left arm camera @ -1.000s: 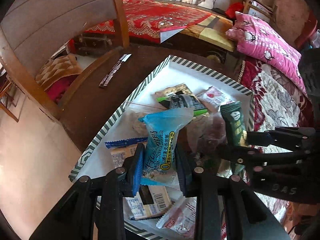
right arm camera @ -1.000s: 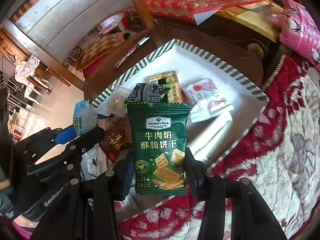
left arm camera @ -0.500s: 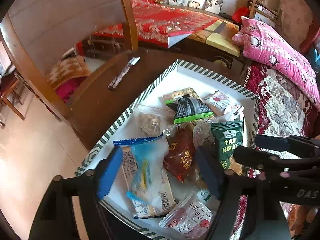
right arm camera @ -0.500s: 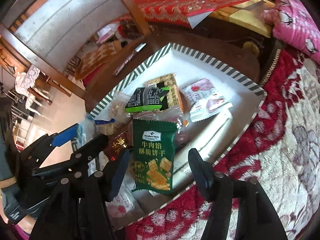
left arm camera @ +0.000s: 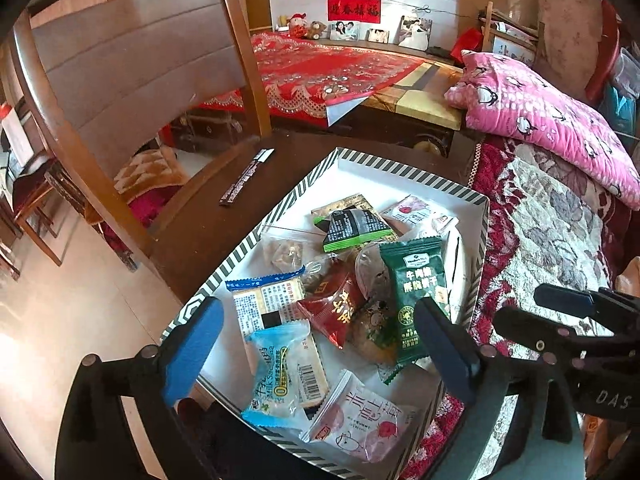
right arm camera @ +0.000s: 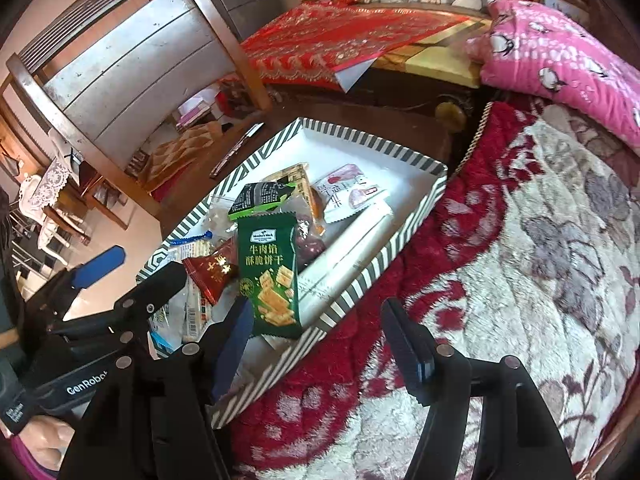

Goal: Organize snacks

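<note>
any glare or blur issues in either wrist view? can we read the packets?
Left wrist: sunlit floor blown out, green cracker packet sharp, text legible. Right wrist: same packet crisp, chair back glares, fisheye bends the striped tray edges.

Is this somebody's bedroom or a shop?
Most likely a bedroom at home: there is a bed with a red cover, a pink pillow and family photos by the wall.

You can read 牛肉馅酥脆饼干 on the green cracker packet (right arm camera: 269,276) mid-frame. "GenRobot" sits on the left gripper body (right arm camera: 86,384) at lower left, and "DAS" on the right gripper body (left arm camera: 610,398) at lower right. Everything else is too blurry for me.
</note>
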`<state>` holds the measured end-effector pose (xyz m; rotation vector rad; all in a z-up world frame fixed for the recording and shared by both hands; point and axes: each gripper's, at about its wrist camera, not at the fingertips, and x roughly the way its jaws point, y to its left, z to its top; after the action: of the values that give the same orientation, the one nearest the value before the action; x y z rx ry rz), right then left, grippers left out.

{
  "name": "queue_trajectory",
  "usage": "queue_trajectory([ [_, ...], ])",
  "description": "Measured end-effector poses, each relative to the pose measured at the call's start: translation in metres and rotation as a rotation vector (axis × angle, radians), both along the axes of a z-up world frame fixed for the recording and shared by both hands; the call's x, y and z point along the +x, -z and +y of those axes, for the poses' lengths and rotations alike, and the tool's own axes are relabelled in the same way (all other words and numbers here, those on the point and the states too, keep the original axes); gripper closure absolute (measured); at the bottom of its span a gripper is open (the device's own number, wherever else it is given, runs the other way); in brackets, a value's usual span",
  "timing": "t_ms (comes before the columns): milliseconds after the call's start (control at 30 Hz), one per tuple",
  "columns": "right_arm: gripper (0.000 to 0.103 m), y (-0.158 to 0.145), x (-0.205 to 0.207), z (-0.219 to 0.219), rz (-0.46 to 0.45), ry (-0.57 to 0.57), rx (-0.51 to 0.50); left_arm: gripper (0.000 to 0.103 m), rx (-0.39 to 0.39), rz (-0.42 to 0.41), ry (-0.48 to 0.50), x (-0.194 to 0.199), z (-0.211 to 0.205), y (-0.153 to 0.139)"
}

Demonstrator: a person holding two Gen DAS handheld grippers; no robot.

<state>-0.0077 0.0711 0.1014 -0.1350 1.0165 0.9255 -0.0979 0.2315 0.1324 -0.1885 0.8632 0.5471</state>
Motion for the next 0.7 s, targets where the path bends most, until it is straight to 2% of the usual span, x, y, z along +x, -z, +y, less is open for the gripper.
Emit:
queue_trajectory([
  [700, 0.03, 0.0, -0.021, -0.006, -0.046, -0.031, -0.018, 0.007, -0.001, -0.033, 0.004, -0.014, -0.008, -0.01],
])
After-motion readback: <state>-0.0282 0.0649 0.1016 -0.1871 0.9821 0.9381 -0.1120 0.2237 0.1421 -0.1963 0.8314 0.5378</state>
